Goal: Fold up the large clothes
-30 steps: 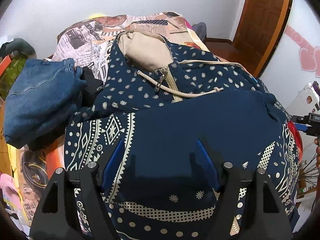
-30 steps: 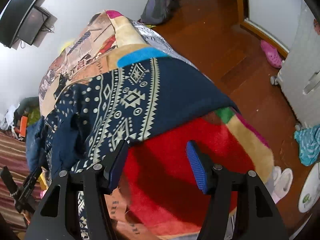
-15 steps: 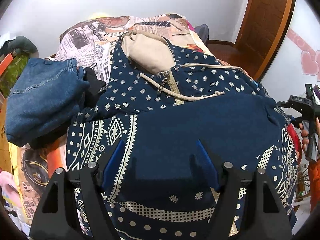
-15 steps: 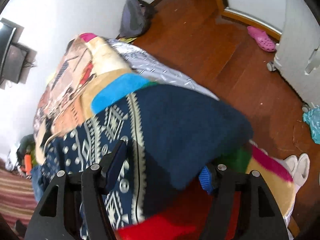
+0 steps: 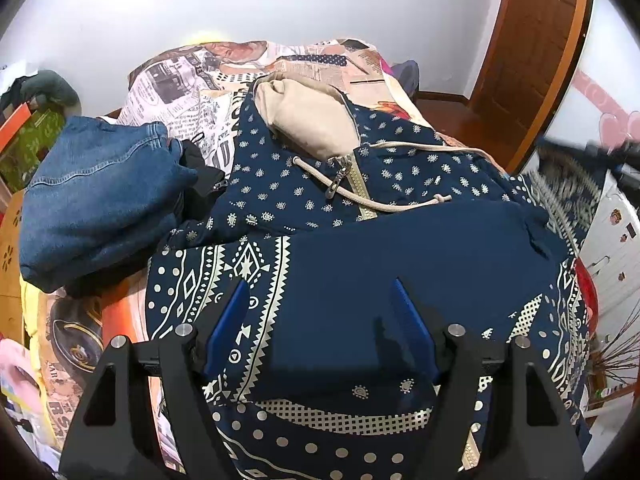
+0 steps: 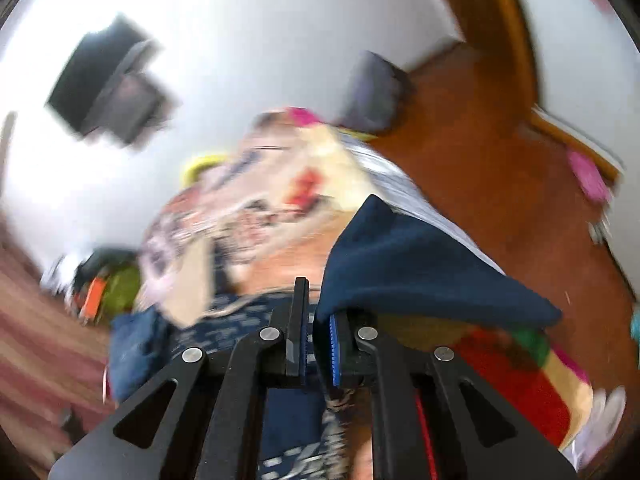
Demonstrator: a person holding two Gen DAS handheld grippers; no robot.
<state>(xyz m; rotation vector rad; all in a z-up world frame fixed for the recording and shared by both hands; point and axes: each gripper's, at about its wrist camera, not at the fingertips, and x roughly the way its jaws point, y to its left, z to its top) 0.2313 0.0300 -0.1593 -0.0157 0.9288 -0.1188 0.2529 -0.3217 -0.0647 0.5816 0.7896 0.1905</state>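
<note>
left gripper (image 5: 320, 308) spread above hoodie (image 5: 400, 264) | right gripper (image 6: 318, 336) just closed, pinching its sleeve (image 6: 404, 268)

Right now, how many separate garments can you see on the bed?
3: a patterned navy hoodie spread across the middle, folded blue jeans to its left, and a black garment between them. Others may be hidden underneath.
</note>
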